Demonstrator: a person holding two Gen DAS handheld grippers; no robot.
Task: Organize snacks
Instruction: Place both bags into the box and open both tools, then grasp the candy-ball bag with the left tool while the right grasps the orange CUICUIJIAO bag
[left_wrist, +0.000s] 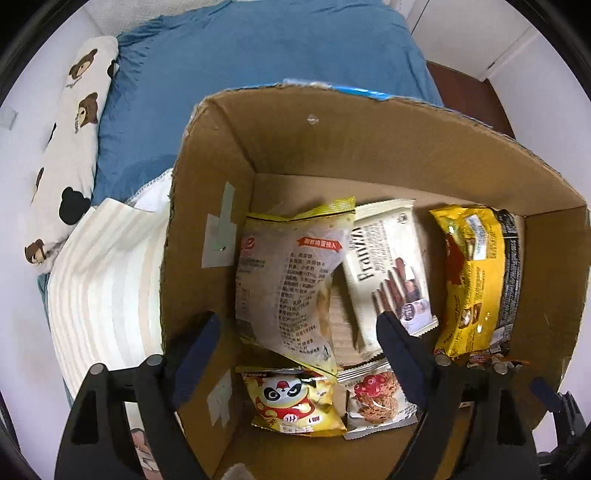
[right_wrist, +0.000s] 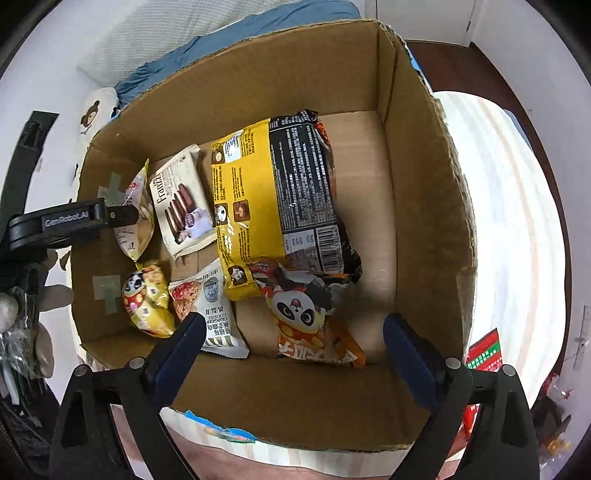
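Note:
A cardboard box holds several snack packs. My left gripper hangs open over its left end, above a pale yellow chip bag that no pad touches. Beside that bag lie a white Franzzi biscuit pack, a big yellow-and-black bag, a small yellow panda bag and a cranberry cookie pack. My right gripper is open above the box, over an orange panda bag that rests against the yellow-and-black bag. Neither gripper holds anything.
The box stands on a striped cloth laid over a bed with a blue cover and a bear-print pillow. Red packets lie outside the box on the right. The box floor at its right end is bare.

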